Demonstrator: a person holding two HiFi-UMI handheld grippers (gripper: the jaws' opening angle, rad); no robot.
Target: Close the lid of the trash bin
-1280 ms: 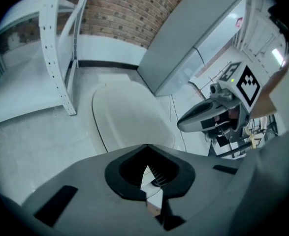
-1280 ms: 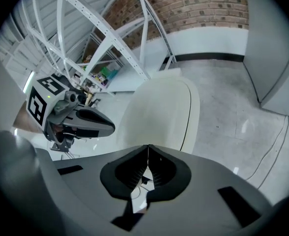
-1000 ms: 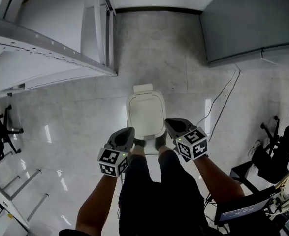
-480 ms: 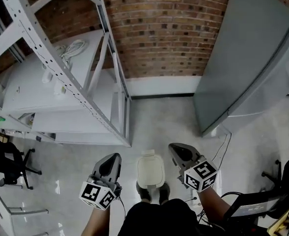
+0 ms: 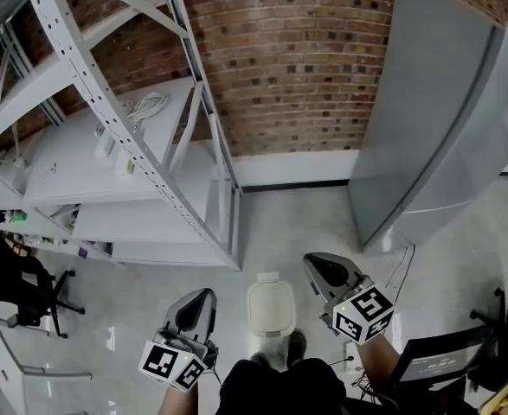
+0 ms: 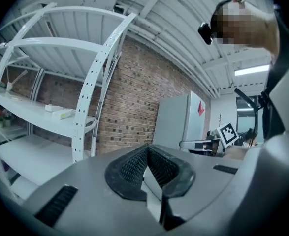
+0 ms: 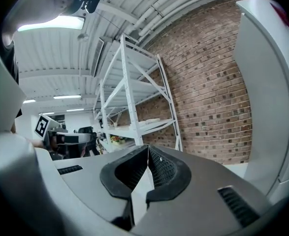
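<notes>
At the far left edge of the head view a black office chair (image 5: 13,285) was cut off by the frame. Beside it rose a white shelving rack (image 5: 132,158). A pale coiled cable (image 5: 143,106) and a few small items too small to identify lay on 1 shelf. Its upper levels ran out of the picture.

The left gripper (image 5: 199,297) hung low over the pale floor (image 5: 297,214), its marker cube partly cropped at the bottom edge. In the left gripper view its 2 jaws (image 6: 146,154) were pressed together with nothing between them, pointing towards the rack and the brick wall (image 5: 288,59).

Between the 2 grippers, touched by neither, the white trash bin (image 5: 268,278) stood on the floor with its lid (image 5: 271,311) lying flat on top. From straight above, the bin's sides were hidden. Just behind it, the person's shoes (image 5: 296,345) showed only as dark tips, the rest covered by dark clothing.

The right gripper (image 5: 317,262) was held a little higher in the frame than the left. Its own view showed the jaws (image 7: 147,154) clamped against each other and empty.

At the right a tall grey cabinet (image 5: 435,128) leaned across the frame, its top cut off. Dark furniture in the bottom right corner was too cropped to name.
</notes>
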